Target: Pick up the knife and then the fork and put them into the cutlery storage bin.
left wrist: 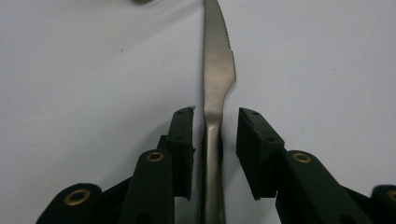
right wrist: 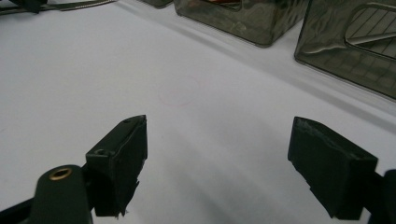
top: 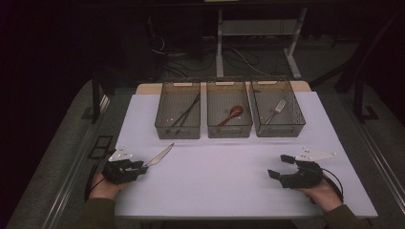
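Note:
A silver table knife (top: 160, 155) lies on the white table (top: 224, 186) at the front left, its blade pointing up and to the right toward the bins. My left gripper (top: 141, 167) sits low over its handle. In the left gripper view the knife (left wrist: 217, 70) runs straight up between the jaws of the left gripper (left wrist: 215, 114). The left pad is against the handle or nearly so, and a narrow gap shows on the right side. My right gripper (top: 280, 166) rests at the front right, and in its own view the right gripper (right wrist: 219, 135) stands wide open over bare table.
Three smoky clear bins stand in a row at the back. The left bin (top: 176, 132) holds dark chopsticks (top: 187, 110), the middle bin (top: 229, 131) a reddish-brown spoon (top: 232, 113), the right bin (top: 282, 130) a metal fork (top: 277, 110). A dark floor with cables lies beyond.

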Available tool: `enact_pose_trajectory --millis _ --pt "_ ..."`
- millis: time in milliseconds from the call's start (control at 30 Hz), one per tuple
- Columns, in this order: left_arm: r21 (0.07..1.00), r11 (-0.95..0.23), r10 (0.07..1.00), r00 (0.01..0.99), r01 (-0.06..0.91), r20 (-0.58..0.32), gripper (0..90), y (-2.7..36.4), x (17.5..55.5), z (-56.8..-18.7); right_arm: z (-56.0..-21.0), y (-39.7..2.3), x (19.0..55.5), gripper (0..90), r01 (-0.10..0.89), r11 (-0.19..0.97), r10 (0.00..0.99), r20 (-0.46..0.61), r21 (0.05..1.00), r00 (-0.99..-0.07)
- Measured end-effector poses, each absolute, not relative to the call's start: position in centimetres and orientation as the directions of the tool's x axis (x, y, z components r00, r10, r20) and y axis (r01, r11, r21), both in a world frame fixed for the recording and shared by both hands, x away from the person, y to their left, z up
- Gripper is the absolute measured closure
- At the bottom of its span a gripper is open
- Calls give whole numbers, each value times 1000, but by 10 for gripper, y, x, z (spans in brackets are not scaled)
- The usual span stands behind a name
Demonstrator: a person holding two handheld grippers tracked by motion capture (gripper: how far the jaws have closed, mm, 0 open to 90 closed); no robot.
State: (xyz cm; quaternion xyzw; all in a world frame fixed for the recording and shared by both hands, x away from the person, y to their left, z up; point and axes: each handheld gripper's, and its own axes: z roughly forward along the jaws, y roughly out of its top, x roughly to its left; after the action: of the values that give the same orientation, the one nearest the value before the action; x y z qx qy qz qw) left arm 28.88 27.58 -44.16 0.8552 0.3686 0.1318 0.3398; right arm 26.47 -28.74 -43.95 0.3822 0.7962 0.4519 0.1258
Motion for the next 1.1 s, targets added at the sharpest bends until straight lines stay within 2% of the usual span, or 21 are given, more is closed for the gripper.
enact_pose_trajectory --millis 333,500,667,1100 --pt "638 -525 717 696 563 -25 704 274 288 -438 -440 -287 265 201 495 300 723 144 816 -676" --pt "616 -540 716 698 574 -23 783 273 291 -436 -439 -287 265 201 492 301 719 145 817 -680" --pt "610 -532 728 685 588 -26 795 272 291 -435 -439 -287 266 201 492 301 718 145 817 -681" --pt "688 -484 691 719 540 -78 797 266 283 -428 -438 -288 266 200 491 288 716 156 822 -680"
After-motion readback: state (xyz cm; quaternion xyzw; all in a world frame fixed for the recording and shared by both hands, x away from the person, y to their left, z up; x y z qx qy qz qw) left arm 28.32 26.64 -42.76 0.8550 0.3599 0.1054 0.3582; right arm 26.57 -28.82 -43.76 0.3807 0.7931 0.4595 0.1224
